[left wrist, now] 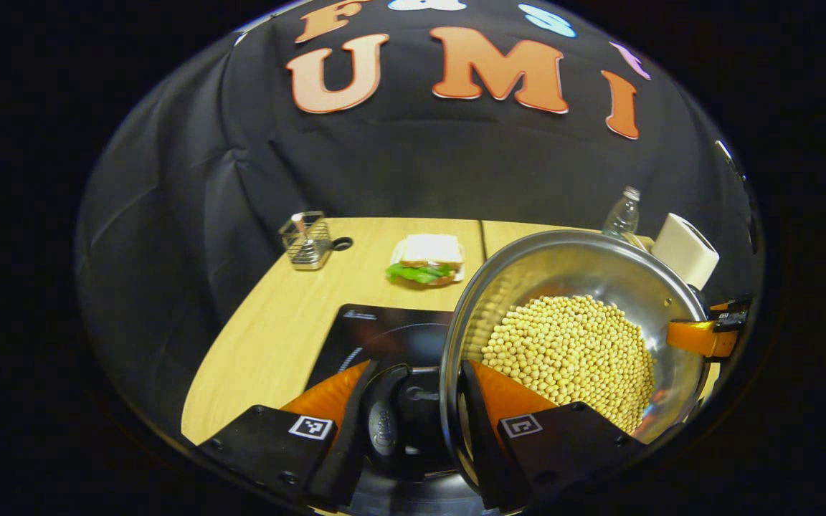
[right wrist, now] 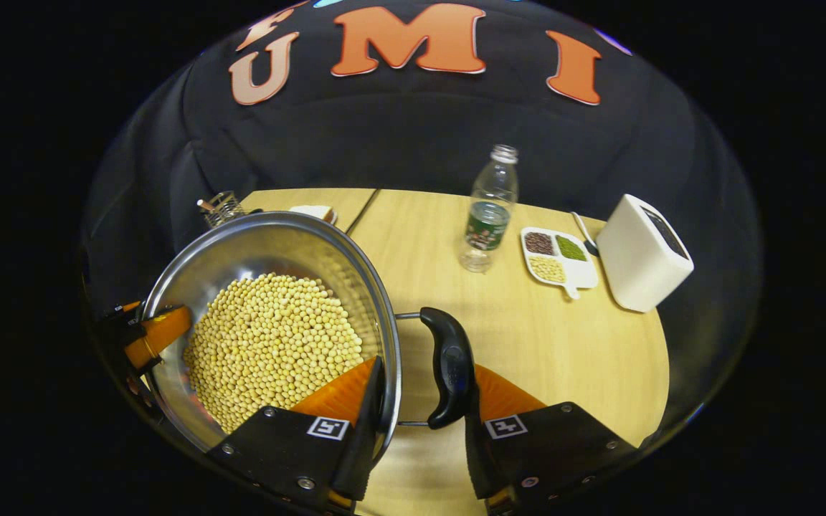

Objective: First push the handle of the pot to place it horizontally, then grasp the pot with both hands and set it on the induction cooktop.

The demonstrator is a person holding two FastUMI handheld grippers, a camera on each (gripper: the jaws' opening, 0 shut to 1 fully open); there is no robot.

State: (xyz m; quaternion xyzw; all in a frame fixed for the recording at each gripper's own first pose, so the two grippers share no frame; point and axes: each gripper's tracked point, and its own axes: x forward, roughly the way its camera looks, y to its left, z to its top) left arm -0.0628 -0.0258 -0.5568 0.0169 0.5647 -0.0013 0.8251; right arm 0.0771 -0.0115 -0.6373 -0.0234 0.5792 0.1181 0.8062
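Now both sides gripped: left hand-held gripper (left wrist: 424, 401) clamped across the near rim and black side handle (left wrist: 384, 423) of the round stainless-steel pot (left wrist: 571, 265), right hand-held gripper (right wrist: 420, 401) straddling the opposite rim and the second black handle (right wrist: 449, 365), apparently closed on them. Pot raised off the pale wooden counter (right wrist: 528, 344), tilted, partly over the black glass induction cooktop (left wrist: 377, 330). Best kept level, both grips firm and moving together, or the yellow soybeans (right wrist: 269, 344) slide and spill. Lowering should be centred on the cooktop ring.

Count: one pot, two handles, one cooktop, one clear plastic bottle (right wrist: 488, 215), one white box-shaped appliance (right wrist: 642, 251), one white divided dish of beans (right wrist: 556, 258), one sandwich with lettuce (left wrist: 427, 258), one wire mesh holder (left wrist: 305, 240).
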